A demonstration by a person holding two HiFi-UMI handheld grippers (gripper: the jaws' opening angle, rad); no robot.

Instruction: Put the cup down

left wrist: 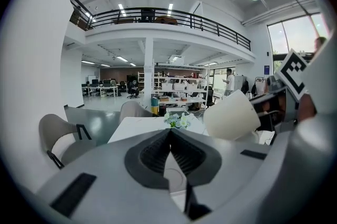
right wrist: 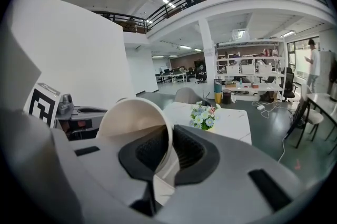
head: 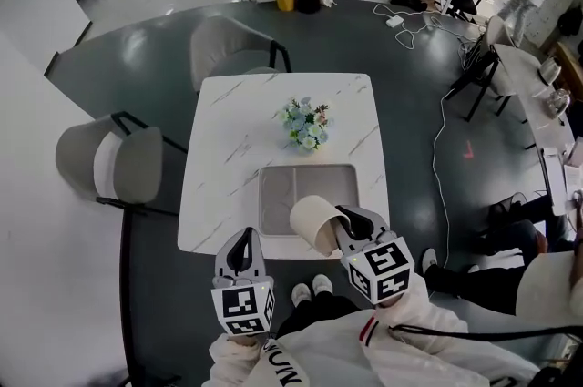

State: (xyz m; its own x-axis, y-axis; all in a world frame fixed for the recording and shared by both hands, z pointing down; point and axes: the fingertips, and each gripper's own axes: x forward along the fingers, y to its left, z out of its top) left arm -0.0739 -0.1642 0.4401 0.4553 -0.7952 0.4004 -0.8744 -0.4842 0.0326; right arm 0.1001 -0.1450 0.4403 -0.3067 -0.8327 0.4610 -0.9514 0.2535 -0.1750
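Cup: tilted, wall pinched in right hand-held gripper, tray just ahead, below.
Left hand-held gripper: jaws together, empty, alongside.
Risk: released tilted, cup likely tips, rolls off counter.

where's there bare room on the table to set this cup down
The grey tray under the cup looks bare. The table's left strip, beside tray and flowers, is bare too. Only the flowers crowd the middle.
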